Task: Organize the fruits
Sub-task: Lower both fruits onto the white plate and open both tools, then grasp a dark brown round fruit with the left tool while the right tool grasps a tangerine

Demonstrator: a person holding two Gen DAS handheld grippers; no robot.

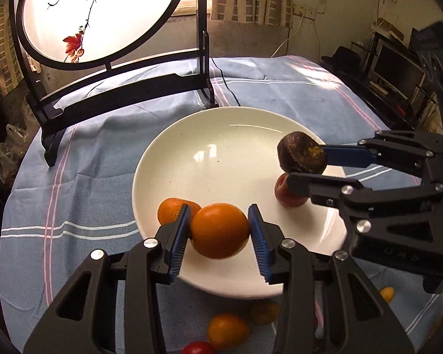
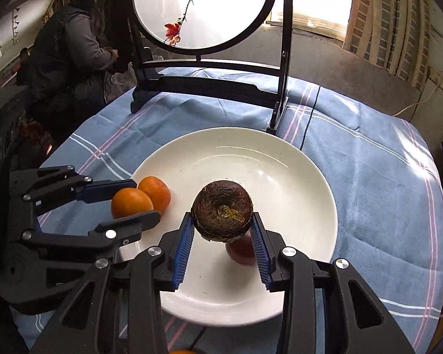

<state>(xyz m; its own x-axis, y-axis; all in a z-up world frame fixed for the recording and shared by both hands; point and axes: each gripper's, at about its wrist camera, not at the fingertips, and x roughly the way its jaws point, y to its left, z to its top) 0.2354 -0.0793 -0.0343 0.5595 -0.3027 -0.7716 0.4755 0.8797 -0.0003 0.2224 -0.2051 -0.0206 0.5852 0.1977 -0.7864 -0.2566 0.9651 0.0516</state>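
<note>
A backlit round painted screen (image 1: 100, 14) stands on the blue checked tablecloth (image 1: 280, 88) before bright windows.

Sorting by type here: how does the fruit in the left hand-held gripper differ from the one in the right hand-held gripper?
The orange in the left hand-held gripper is bright and smooth-skinned; the dark brown fruit in the right hand-held gripper is dull, rough and wrinkled, with a yellowish spot. The orange is round; the brown fruit looks flatter, with a sunken middle. Both are clamped between blue pads, over the white plate.
</note>
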